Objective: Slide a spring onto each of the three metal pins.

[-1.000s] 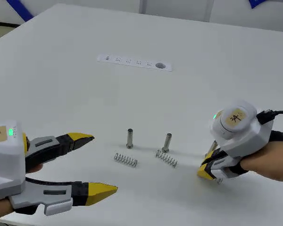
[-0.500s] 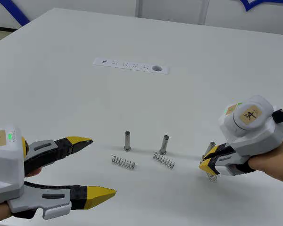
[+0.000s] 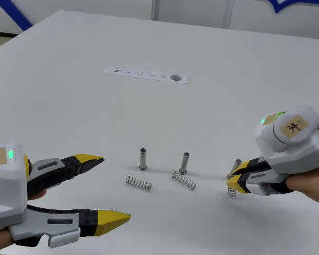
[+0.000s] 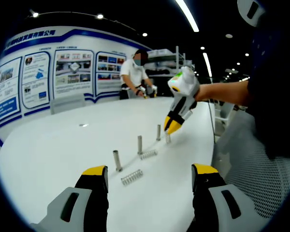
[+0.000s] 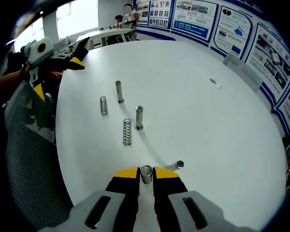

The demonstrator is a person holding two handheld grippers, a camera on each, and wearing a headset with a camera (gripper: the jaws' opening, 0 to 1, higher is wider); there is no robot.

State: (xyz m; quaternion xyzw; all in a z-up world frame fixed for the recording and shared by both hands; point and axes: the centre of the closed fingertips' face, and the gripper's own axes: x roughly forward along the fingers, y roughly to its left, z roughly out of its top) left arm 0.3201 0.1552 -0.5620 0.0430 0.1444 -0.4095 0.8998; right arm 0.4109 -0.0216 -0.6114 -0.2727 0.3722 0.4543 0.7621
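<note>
While right tongs [image 3: 232, 184] pinch a spring [image 5: 146, 174], left tongs [image 3: 117, 187] spread, loose springs [image 3: 138, 184] between.

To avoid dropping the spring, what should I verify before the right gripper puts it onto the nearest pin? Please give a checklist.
1. Spring clamped in right gripper: ok.
2. Nearest pin upright: not ok, it looks tilted.
3. Spring above that pin's top: not ok, it is beside it.
4. Far pin and middle pin standing, bare: ok.
5. Far loose spring and middle loose spring lying on the table: ok.
6. Left gripper open, away from the pins: ok.
</note>
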